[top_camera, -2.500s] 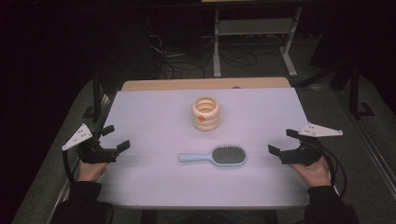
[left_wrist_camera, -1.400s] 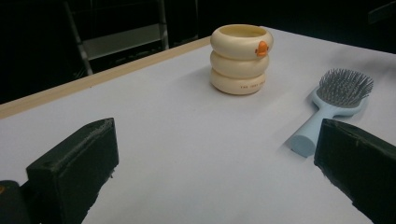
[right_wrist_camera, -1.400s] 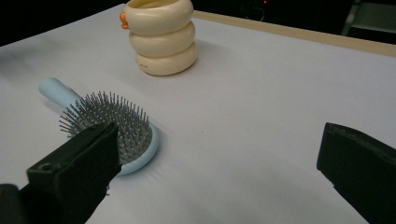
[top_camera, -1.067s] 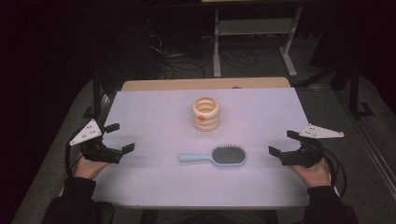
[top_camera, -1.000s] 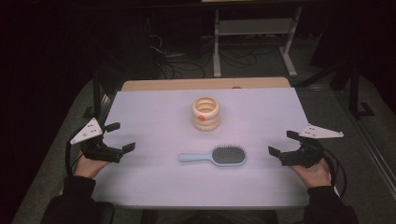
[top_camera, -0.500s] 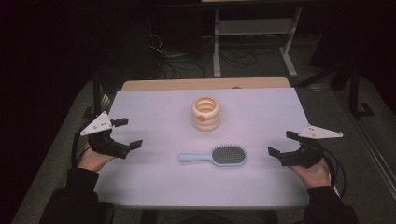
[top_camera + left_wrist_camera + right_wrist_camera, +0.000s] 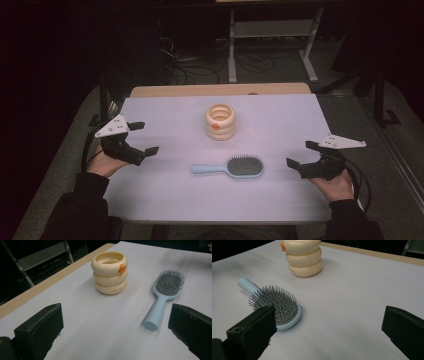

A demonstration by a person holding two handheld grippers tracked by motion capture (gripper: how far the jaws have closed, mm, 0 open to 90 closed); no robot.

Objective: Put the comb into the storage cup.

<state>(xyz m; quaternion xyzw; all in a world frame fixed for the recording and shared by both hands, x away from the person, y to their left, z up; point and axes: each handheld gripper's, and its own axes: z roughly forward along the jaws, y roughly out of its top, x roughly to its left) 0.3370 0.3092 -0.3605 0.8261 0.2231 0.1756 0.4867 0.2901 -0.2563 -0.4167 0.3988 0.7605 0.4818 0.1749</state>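
The left gripper (image 7: pixel 141 138) has come in from the table's left edge and risen a little, swinging toward the middle, while the right gripper (image 7: pixel 301 156) sits where it was at the right side. Neither the brush (image 7: pixel 229 167) nor the cup (image 7: pixel 220 121) has shifted.

The brush lies flat on the white sheet (image 7: pixel 165 200) near the middle of the table, bristles up, its light blue handle (image 7: pixel 156 313) pointing toward the person's left and its head toward the right. In the left gripper view the handle's rounded end lies just inside the right-hand jaw, close but not touching. In the right gripper view the bristled head (image 7: pixel 275 306) sits just behind the left-hand jaw, again apart from it.

Beyond the brush stands the cup, a cream holder of three stacked rings with a small orange knob (image 7: pixel 122 268), upright and open at the top, well apart from both grippers.

Both grippers have their jaws spread wide and hold nothing.

The move reads as the start of a reach: the left gripper is lined up with the handle end, so a pick-up of the brush by its handle seems the step in hand, perhaps to stand it in the cup. Nothing is grasped yet, so the work is at its very beginning.
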